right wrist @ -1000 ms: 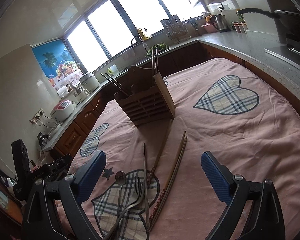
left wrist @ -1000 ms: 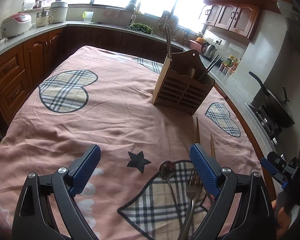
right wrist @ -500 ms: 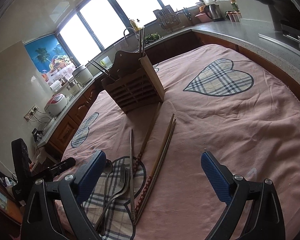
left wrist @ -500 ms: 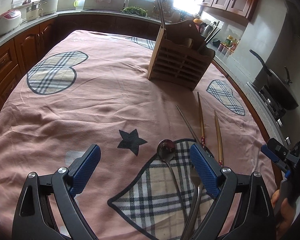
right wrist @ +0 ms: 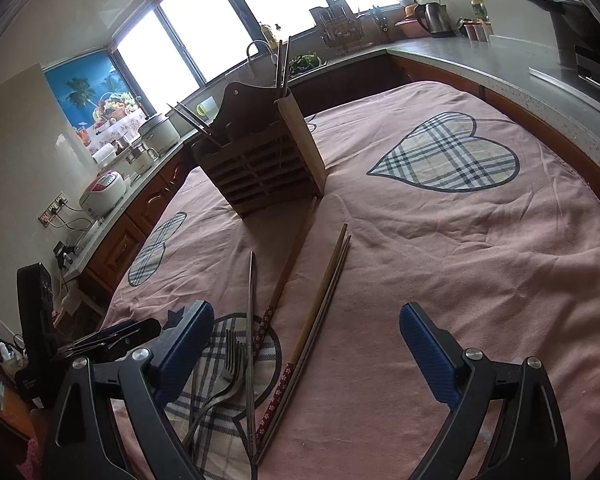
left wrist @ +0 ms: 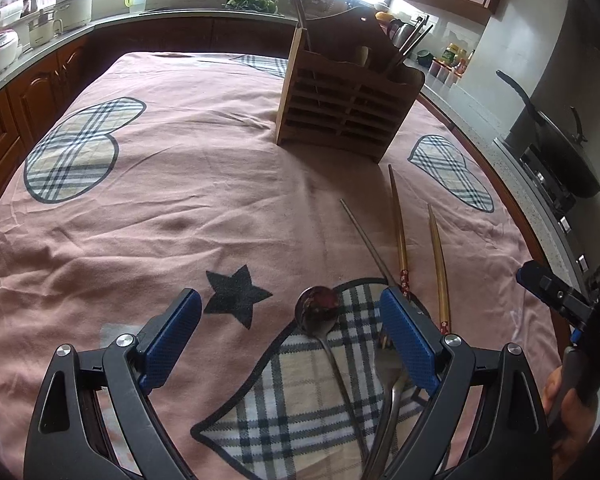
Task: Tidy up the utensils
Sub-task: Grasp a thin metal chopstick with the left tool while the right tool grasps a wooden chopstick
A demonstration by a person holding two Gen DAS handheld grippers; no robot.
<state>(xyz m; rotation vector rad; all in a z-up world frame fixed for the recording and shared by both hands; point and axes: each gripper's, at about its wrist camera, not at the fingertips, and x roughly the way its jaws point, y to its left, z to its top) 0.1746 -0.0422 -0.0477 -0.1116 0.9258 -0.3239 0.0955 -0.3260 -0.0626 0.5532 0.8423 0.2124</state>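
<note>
Left wrist view: my left fingers [left wrist: 290, 334] spread wide, gripping nothing, over a steel spoon [left wrist: 319, 312] and steel fork [left wrist: 392, 384] on the pink heart-patterned cloth covering the desk [left wrist: 180, 184]. Right wrist view: my right fingers [right wrist: 306, 346], just narrowing, wide and empty above wooden chopsticks [right wrist: 318, 300]. Farthest: slatted wooden utensil holder [right wrist: 260, 164], upright, utensils inside.

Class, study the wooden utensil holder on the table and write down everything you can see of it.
The wooden utensil holder is a brown box with a slatted front, plain side boards and a taller curved back panel. It stands upright on the pink tablecloth, at the far side from the loose cutlery. Chopsticks and other handles stick out of its top. One loose chopstick's tip lies close to its base; neither gripper touches it.
</note>
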